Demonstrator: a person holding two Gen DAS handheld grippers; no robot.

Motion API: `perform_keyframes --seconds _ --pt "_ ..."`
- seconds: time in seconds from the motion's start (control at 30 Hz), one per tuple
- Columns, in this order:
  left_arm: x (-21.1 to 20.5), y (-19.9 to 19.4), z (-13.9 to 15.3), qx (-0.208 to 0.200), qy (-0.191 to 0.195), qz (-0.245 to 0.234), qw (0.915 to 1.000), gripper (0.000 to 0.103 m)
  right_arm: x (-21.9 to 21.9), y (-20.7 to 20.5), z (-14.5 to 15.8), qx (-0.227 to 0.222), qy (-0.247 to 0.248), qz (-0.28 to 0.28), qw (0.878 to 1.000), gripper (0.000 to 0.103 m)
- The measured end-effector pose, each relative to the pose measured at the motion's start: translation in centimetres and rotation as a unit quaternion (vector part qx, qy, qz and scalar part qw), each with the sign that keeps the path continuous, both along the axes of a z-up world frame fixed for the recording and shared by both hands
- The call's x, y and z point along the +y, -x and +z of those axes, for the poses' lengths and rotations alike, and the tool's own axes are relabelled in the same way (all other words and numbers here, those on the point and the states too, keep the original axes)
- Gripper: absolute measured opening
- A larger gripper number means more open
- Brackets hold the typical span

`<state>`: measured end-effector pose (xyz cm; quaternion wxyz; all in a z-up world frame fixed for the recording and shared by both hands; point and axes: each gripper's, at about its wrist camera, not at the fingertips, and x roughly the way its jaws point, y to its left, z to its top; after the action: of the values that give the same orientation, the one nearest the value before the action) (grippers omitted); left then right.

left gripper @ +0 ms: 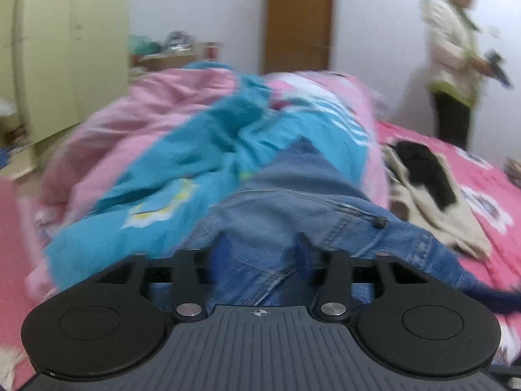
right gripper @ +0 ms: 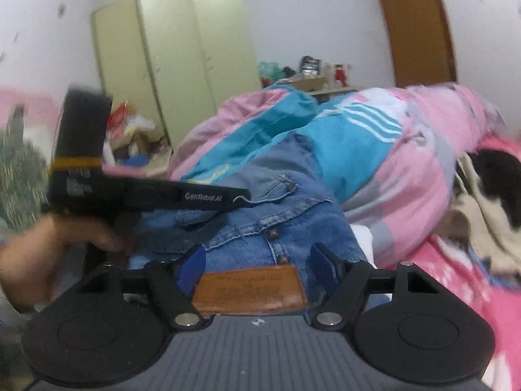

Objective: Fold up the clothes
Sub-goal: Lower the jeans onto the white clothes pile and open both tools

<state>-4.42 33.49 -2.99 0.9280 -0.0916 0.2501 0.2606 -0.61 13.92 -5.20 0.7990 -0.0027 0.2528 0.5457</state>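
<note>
The jeans are spread on the bed, their far end lying against a heaped pink-and-blue quilt. The left tool is held low over the denim with its jaws parted; cloth is seen between them, but no pad is shown pressing on it, so it is read as open. In the right wrist view the left tool is seen from the side, carried in a hand and resting on or just above the jeans. The right tool is likewise open, its blue fingers standing either side of the brown leather waistband patch, which lies close before the camera without being clamped. A cream-and-black garment is laid on the pink sheet just beside the quilt. A person is seen standing beyond the bed, near a wooden door, and a pale wardrobe is set against the far wall.
</note>
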Motion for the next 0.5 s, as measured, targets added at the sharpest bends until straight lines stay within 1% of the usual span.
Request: perform_keyframes --seconds 0.03,0.07,0.1,0.13,0.17,0.2,0.23,0.33,0.4,0.43,0.5 --pt "-0.5 0.8 0.6 -0.012 0.005 0.025 0.9996 0.073 -1.5 0.2 0.6 0.017 -0.015 -0.005 1.000 0.082" --pt "-1.2 2.2 1.2 -0.041 0.010 0.031 0.9986 0.074 -3.1 0.3 1.1 0.033 -0.030 -0.010 0.999 0.085" --pt "-2.0 3.5 1.8 -0.069 0.015 0.037 0.9968 0.081 -4.5 0.4 1.7 0.044 -0.044 -0.018 0.998 0.090" --pt "-2.8 4.8 2.5 -0.097 0.019 0.043 0.9942 0.100 -6.0 0.6 2.1 0.045 -0.058 -0.031 0.997 0.091" --pt "-4.0 6.0 3.0 -0.116 0.004 0.046 0.9922 0.103 -7.7 0.9 2.7 0.042 -0.071 -0.044 0.996 0.091" --pt "-5.3 7.2 3.5 -0.135 -0.010 0.049 0.9896 0.103 -9.3 1.1 3.1 0.039 -0.082 -0.057 0.994 0.092" --pt "-6.4 8.1 3.8 -0.144 -0.023 0.059 0.9876 0.103 -10.6 1.4 3.5 0.038 -0.090 -0.068 0.993 0.092" --pt "-9.4 9.7 4.1 -0.139 -0.016 0.081 0.9869 0.103 -13.9 2.2 4.5 0.045 -0.106 -0.093 0.989 0.094" --pt "-10.9 10.3 3.7 -0.128 0.007 0.069 0.9893 0.103 -15.5 3.0 5.0 0.047 -0.112 -0.100 0.988 0.095" --pt "-11.5 10.4 3.5 -0.120 0.009 0.061 0.9909 0.103 -16.0 3.5 5.2 0.042 -0.113 -0.101 0.988 0.096" --pt "-13.1 10.8 3.1 -0.100 0.000 0.055 0.9934 0.103 -17.2 4.5 5.6 0.033 -0.115 -0.103 0.987 0.097"
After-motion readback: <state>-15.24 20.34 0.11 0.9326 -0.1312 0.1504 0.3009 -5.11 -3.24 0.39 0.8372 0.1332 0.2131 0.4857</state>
